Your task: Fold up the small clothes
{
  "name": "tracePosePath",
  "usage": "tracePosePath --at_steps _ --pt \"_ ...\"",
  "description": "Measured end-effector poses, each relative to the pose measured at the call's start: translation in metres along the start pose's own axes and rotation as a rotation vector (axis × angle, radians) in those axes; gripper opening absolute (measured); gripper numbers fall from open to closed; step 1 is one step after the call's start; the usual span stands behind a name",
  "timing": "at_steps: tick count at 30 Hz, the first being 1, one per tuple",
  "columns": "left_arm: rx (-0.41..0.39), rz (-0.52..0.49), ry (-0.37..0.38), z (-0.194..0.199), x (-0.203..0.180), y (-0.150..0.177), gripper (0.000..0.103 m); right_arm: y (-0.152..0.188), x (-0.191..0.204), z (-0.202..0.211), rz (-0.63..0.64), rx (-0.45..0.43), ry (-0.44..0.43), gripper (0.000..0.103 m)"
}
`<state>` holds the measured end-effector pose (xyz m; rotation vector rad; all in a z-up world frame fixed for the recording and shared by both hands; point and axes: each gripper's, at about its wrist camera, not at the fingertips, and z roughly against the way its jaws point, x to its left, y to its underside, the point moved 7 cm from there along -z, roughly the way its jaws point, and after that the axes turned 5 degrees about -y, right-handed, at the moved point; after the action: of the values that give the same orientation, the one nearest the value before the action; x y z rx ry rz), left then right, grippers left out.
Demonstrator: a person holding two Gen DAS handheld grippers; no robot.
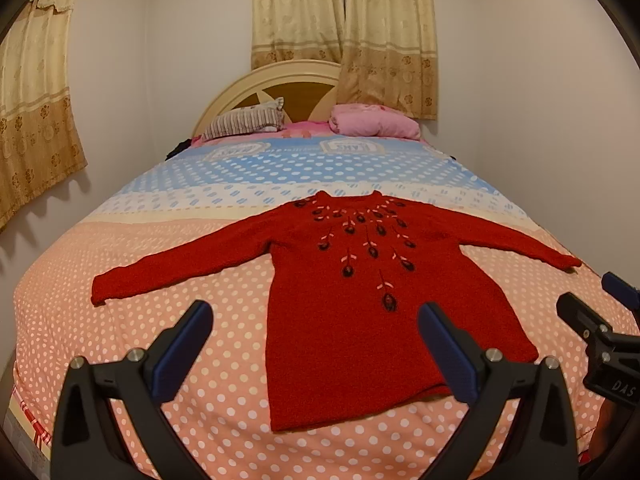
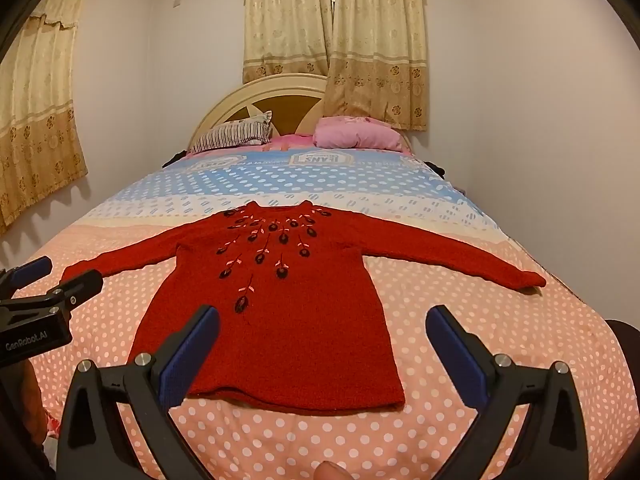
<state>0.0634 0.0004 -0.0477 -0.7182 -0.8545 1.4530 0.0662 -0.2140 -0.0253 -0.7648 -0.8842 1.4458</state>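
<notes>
Item: red knitted sweater [image 1: 360,312], embroidered with dark flowers below the neckline. Location: laid flat, front up, on the bed [image 1: 200,408], over the pink dotted part of the cover, close to the foot edge and roughly midway between the side edges.

Orientation: the long axis runs from hem to collar, along the length of the bed. The collar is pointed toward the headboard [image 1: 256,84]; the hem lies nearest the foot edge. Both sleeves are spread outward and slightly toward the foot, one toward each side edge.

Tools: left claw [image 1: 316,344] is held spread to its full width above the hem end, with nothing gripped. Right claw [image 2: 322,346] is likewise fully spread and empty, held over the lower body of the garment. Neither appears to touch the knit.

Step in hand, as judged: the fold has not been started; a first grasp is to be chosen.

Handling notes: a sleeve cuff should be pinched through both knit layers, not the top layer alone, and carried across the chest so that the sleeve lies flat. The shoulder seam is best taken as the fold line. The knit is likely to stretch and sag, so it should be lifted only a little and laid down without dragging. The second sleeve is to be matched, then the hem brought up to the collar.
</notes>
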Motion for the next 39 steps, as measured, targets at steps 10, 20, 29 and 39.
tracePosePath --at_steps 10,20,29,39 --pt "-0.005 0.004 0.0 -0.0029 0.0008 0.0006 0.103 -0.0016 0.0008 -0.0003 -0.001 -0.006 -0.002 0.102" --pt "-0.006 0.004 0.001 -0.0016 0.0016 -0.0005 0.103 -0.0021 0.001 0.0013 0.0 -0.008 -0.003 0.102" --pt "-0.007 0.006 0.003 -0.0018 0.0025 -0.0004 0.103 -0.0034 0.0047 0.0008 0.006 -0.005 -0.011 0.102" --pt "-0.007 0.007 0.004 -0.0015 0.0029 -0.0005 0.103 -0.0038 0.0051 0.0008 0.006 -0.007 -0.013 0.102"
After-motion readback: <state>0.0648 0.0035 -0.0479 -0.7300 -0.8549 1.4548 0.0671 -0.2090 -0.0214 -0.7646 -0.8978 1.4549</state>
